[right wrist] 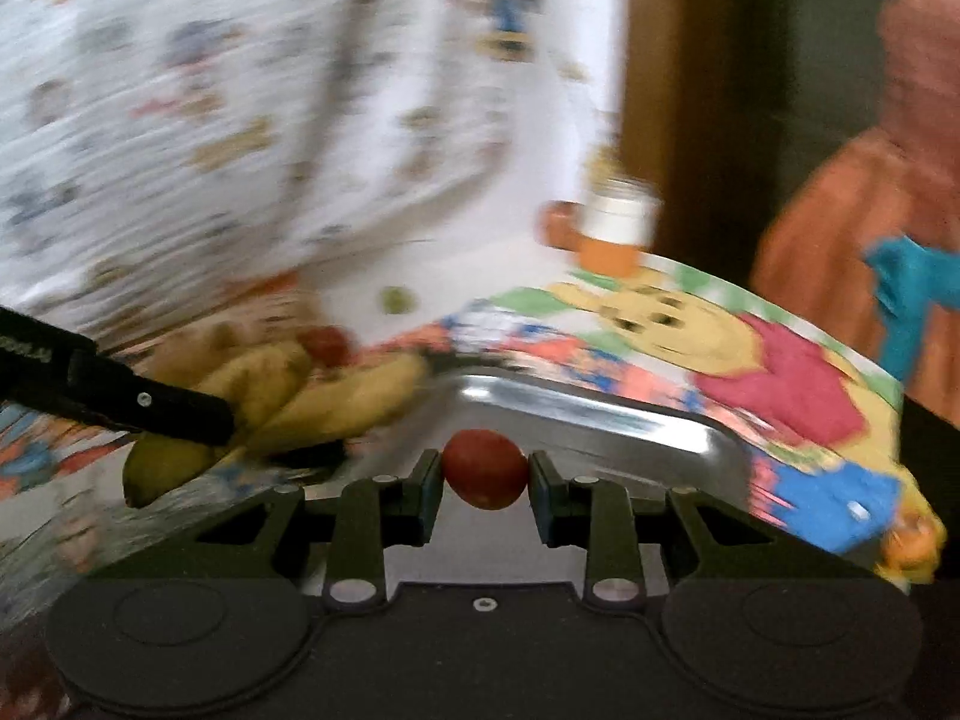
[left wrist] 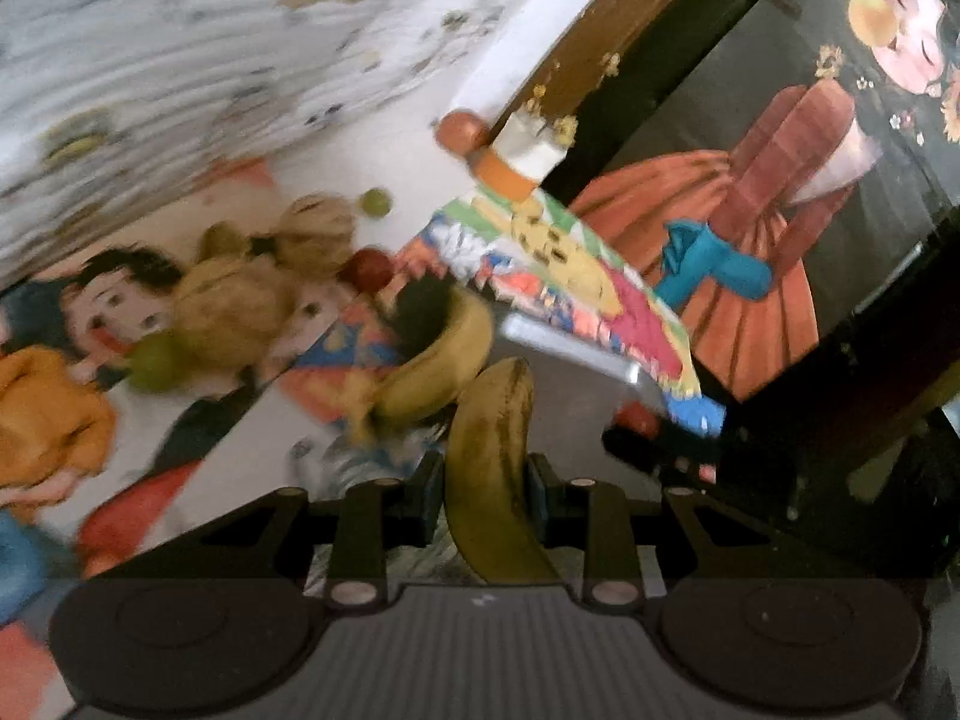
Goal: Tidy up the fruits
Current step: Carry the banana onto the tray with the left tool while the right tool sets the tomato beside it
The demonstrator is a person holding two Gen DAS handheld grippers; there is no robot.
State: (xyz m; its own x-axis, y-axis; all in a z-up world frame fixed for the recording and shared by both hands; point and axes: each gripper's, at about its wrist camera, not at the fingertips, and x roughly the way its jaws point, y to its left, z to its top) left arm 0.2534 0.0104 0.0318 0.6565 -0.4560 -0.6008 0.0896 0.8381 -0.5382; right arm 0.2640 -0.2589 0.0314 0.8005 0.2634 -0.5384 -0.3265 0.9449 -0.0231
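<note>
My left gripper (left wrist: 485, 480) is shut on a brown-speckled yellow banana (left wrist: 492, 420), which stands up between the pads. Beyond it on the cartoon-printed cloth lie another banana (left wrist: 432, 360), some brown fruits (left wrist: 234, 306), a green fruit (left wrist: 153, 360) and a red fruit (left wrist: 369, 270). My right gripper (right wrist: 485, 471) is shut on a small round red fruit (right wrist: 483, 459), just over the near rim of a shiny steel tray (right wrist: 600, 414). In the right wrist view one finger of the left gripper (right wrist: 174, 408) reaches in from the left, over the held banana (right wrist: 162, 468).
A small green fruit (right wrist: 396, 299) lies alone further back. Orange containers (right wrist: 606, 252) and a white jar (right wrist: 621, 210) stand at the far edge by a brown post. A patterned white curtain hangs behind, and orange cloth (right wrist: 840, 228) is on the right. Both views are blurred.
</note>
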